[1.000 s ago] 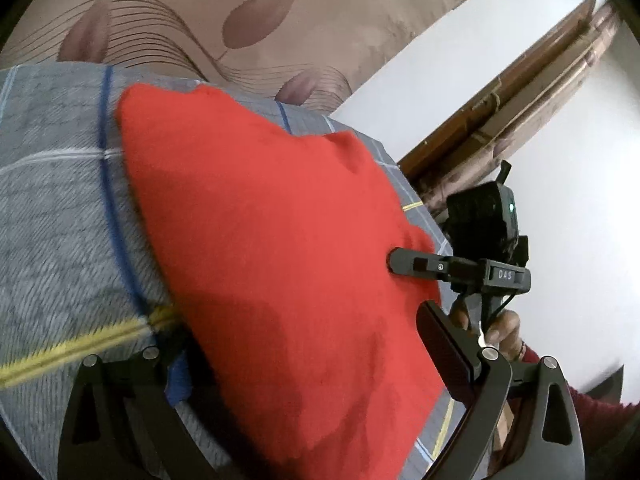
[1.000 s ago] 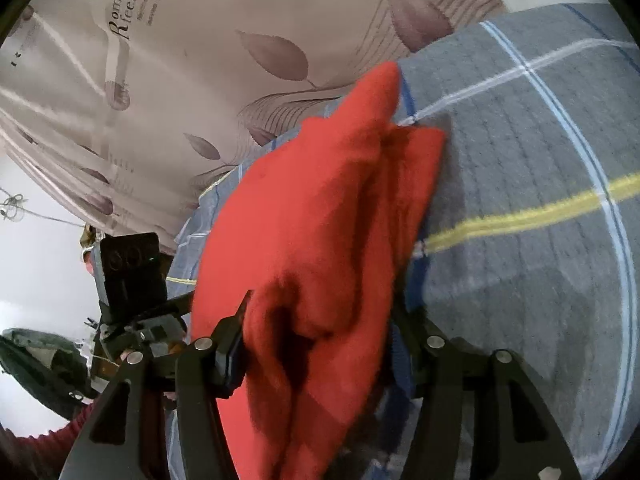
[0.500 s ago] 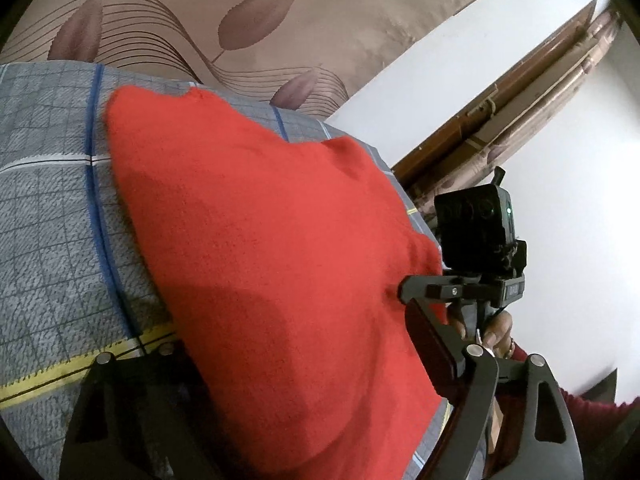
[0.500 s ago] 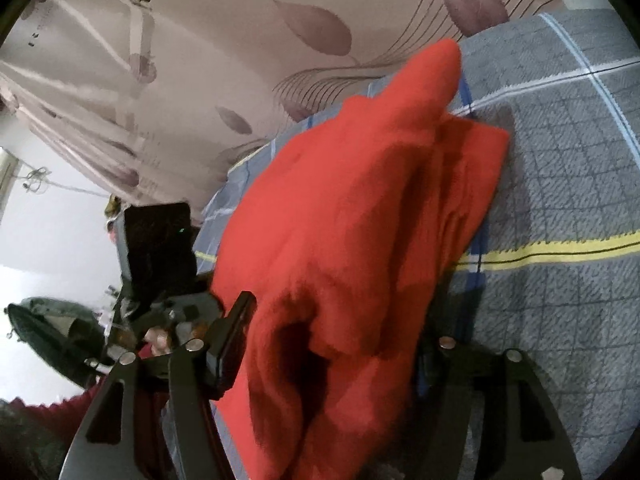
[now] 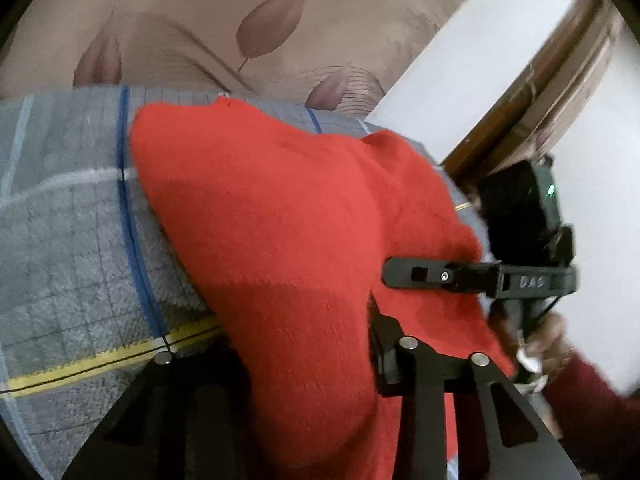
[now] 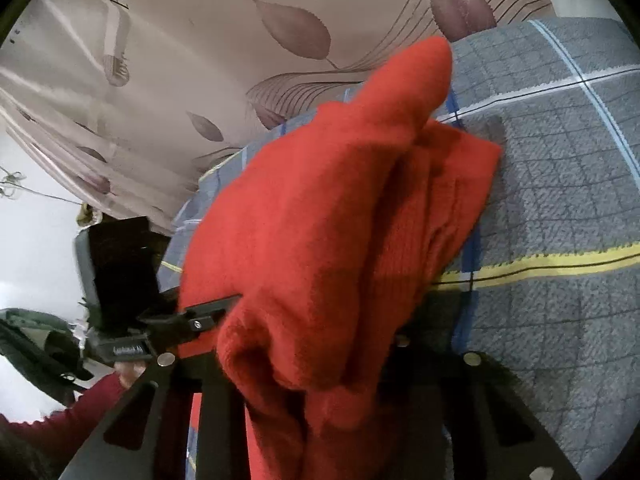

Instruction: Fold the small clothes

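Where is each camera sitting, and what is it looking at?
Left wrist: sits on the left gripper, looking down along its fingers at the red garment on the grey checked blanket; its closing jaws have garment between them, and the right gripper and hand show.
Right wrist: sits on the right gripper, looking down at the bunched garment; its closing jaws have garment between them, and the left gripper and a dark red sleeve show.
Shared: garment, blanket, leaf-patterned curtain.
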The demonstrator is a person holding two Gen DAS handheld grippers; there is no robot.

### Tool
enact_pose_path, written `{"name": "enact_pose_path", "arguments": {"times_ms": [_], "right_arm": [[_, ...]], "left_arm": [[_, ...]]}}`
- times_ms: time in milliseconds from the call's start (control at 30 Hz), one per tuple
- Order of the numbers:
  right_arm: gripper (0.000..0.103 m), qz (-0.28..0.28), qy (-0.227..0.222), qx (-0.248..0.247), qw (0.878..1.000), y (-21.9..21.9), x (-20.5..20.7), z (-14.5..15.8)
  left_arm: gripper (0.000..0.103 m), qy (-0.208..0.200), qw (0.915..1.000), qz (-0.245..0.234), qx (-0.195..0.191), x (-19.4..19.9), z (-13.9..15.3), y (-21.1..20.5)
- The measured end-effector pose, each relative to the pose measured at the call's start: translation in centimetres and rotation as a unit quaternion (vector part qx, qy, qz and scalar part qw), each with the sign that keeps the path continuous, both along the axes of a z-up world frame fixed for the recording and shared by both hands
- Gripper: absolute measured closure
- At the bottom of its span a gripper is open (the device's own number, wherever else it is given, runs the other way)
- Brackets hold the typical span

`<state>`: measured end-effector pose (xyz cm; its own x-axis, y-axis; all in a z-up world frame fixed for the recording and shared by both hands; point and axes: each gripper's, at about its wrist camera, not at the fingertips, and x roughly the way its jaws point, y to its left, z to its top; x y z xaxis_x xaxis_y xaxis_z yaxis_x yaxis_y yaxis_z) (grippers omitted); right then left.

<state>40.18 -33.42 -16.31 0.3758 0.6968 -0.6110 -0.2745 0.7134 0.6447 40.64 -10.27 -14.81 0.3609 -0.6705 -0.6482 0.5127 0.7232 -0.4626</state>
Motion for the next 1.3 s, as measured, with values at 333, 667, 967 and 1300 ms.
{"name": "enact_pose_path", "arguments": {"times_ms": [333,667,967,1300], "right_arm": [[0.077,-0.064,-0.003,-0.008,0.998,0.6,-2.3,1.1],[0.078,-0.074,-0.008,0.004,0.997,2.0,-5.5,2.7],[0.078,-0.067,-0.008,0.04,0.997,4.3,-8.6,4.1],[0.078,-0.053,0.003,0.079,0.995,8.3,-12.1,4.9]], "left_arm": [[0.075,-0.066,0.9942,0.032,0.079,-2.9,1.3,-1.4],[0.076,-0.087,0.9902,0.041,0.101,-6.0,3.1,-0.8],[0.077,-0.107,0.9863,0.05,0.115,-9.5,5.2,1.9],[0.077,-0.115,0.9826,0.061,0.132,-13.9,7.1,5.8]]}}
